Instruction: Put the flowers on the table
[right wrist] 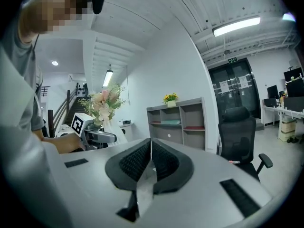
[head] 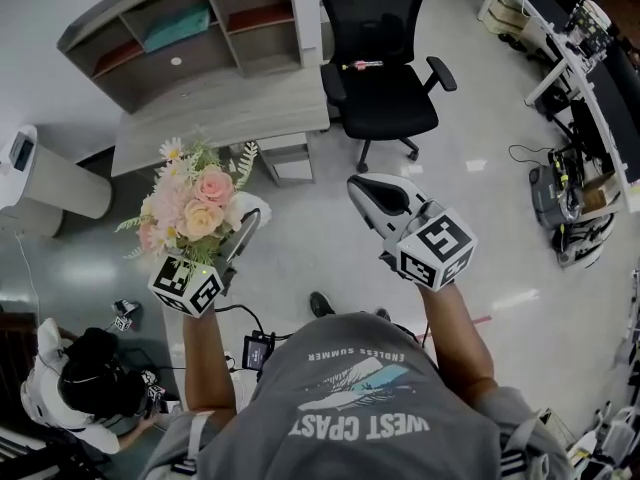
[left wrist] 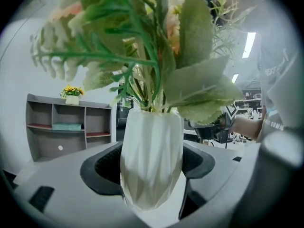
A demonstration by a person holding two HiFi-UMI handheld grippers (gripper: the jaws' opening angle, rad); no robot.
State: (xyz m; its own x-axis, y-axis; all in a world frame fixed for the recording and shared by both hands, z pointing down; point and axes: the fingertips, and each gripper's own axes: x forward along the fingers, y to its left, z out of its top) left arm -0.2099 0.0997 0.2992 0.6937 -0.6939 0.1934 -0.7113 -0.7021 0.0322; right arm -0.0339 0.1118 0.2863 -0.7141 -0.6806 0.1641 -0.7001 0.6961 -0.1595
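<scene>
A bunch of pink and cream flowers (head: 190,203) with green leaves stands in a ribbed white vase (head: 250,208). My left gripper (head: 243,230) is shut on the vase, held upright in the air above the floor. In the left gripper view the vase (left wrist: 152,160) fills the space between the dark pads, with the flowers (left wrist: 156,42) spreading above. My right gripper (head: 366,190) is shut with nothing in it, its pads (right wrist: 164,161) pressed together. From the right gripper view the flowers (right wrist: 104,103) show at the left. The grey desk (head: 220,108) lies ahead.
A grey shelf unit (head: 190,28) stands on the desk's far side, with a small pot of yellow flowers (right wrist: 171,99) on top. A black office chair (head: 385,58) is to the desk's right. Desks with cables (head: 580,118) line the right. Another person (head: 80,378) sits low left.
</scene>
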